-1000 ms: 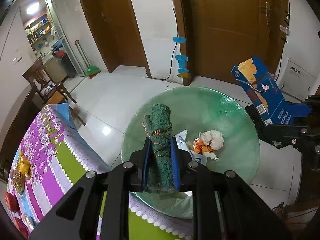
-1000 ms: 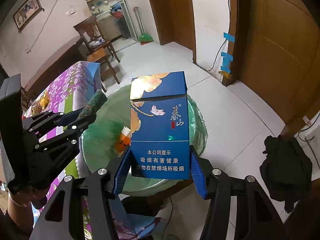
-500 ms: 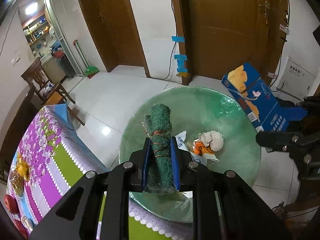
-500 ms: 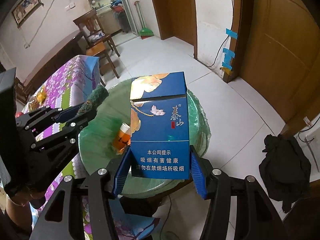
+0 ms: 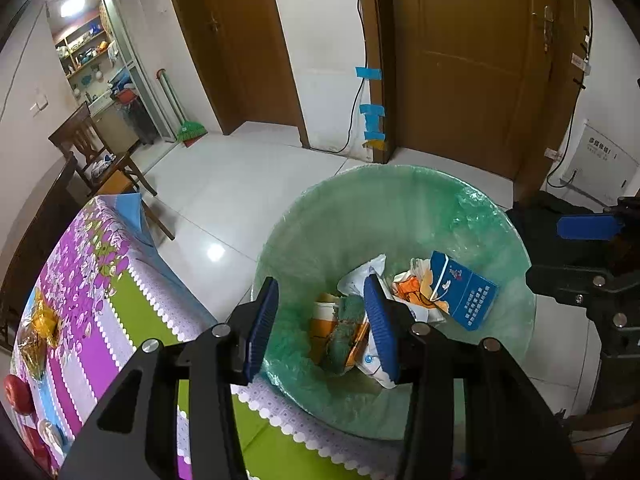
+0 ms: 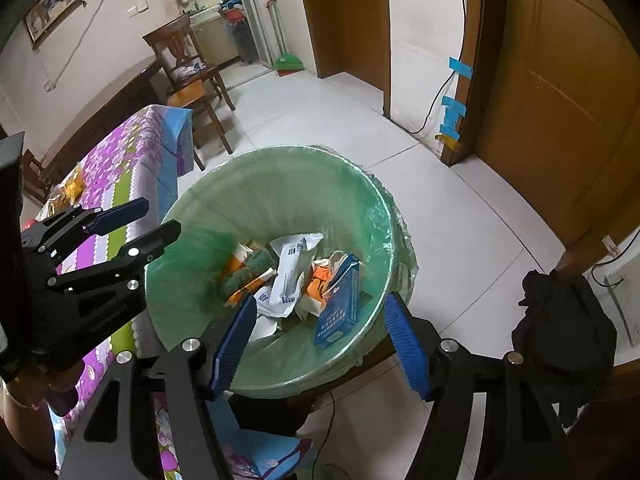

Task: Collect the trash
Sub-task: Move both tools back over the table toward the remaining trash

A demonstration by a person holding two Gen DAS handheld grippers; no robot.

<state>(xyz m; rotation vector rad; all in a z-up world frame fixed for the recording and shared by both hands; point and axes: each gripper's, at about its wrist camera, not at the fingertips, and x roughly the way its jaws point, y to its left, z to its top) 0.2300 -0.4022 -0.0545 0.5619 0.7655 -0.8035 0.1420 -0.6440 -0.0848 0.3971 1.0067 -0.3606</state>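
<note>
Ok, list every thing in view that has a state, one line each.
left gripper: jaws opening, nothing held
right gripper: jaws opening, nothing held
green scrubber: lying in the bin
blue cigarette box: tilted inside the bin
trash bin: lined with a green bag, partly filled
brown door: shut
wooden chair: upright

Glossy floor tiles (image 5: 248,176); crinkly plastic liner (image 5: 472,216)
</note>
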